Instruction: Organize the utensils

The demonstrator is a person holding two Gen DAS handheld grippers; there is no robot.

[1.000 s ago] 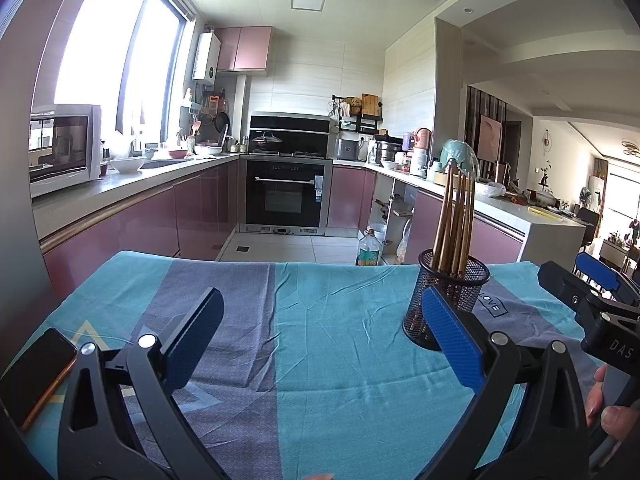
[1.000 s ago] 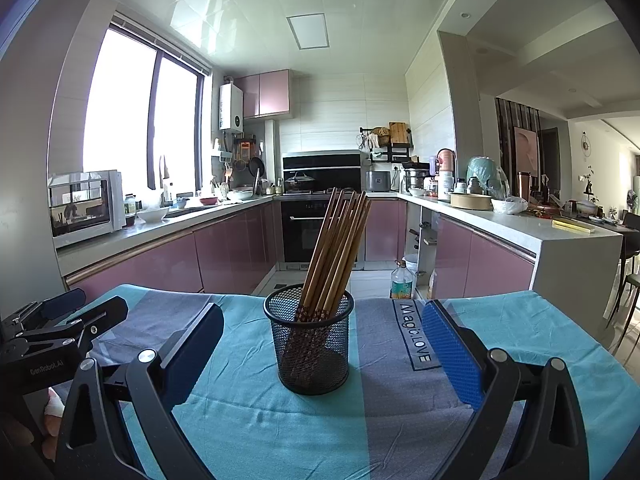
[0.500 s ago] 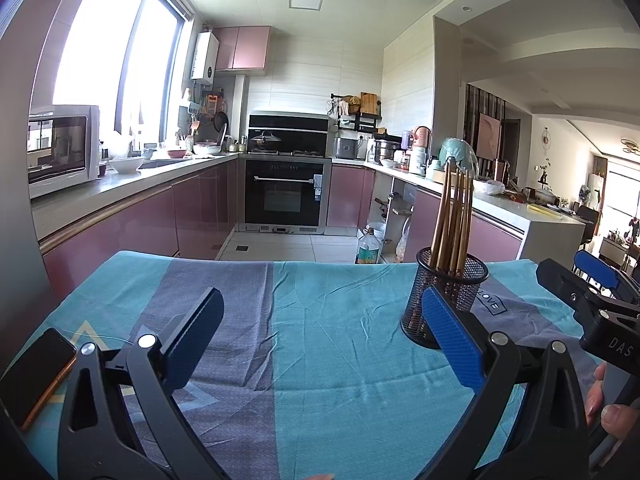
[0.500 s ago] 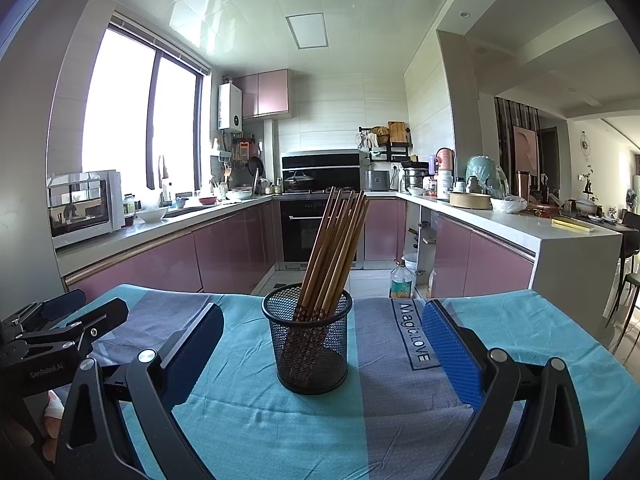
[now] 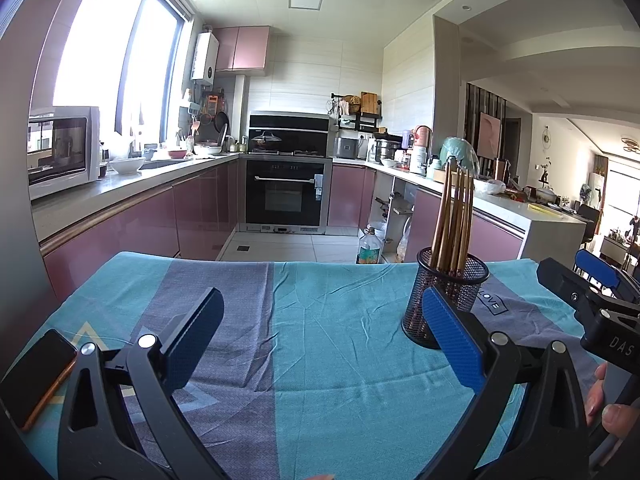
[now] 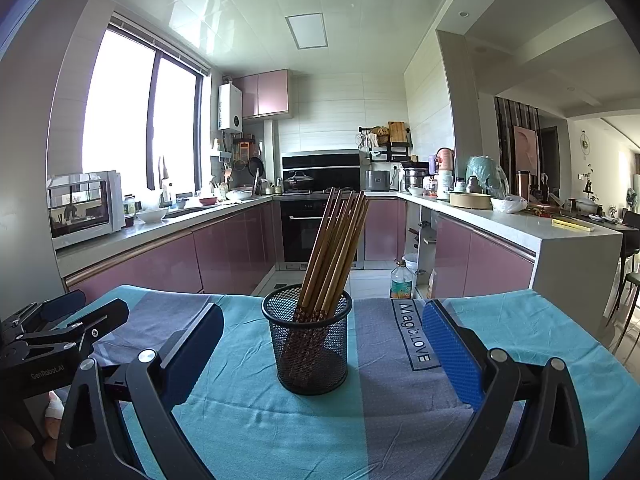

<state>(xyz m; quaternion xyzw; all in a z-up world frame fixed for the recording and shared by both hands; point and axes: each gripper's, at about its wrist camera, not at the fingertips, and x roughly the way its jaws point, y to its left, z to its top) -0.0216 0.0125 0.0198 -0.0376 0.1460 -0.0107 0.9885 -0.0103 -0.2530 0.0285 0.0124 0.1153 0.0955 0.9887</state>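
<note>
Nearest, both grippers are held spread wide, nothing grasped: right gripper [image 6: 320, 340], left gripper [image 5: 324, 336]. Beyond, chopsticks [image 6: 334, 248] are seen leaning in a mesh cup [image 6: 308, 344] on the cloth [image 6: 400, 420]. Judged light, stiff, smooth; best pinched near the upper ends.

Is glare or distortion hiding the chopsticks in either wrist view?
Left wrist: window blown out, chopsticks sharp, edges bent by fisheye. Right wrist: ceiling glare only; chopsticks and cup clear, centred between the open right claw fingers.
</note>
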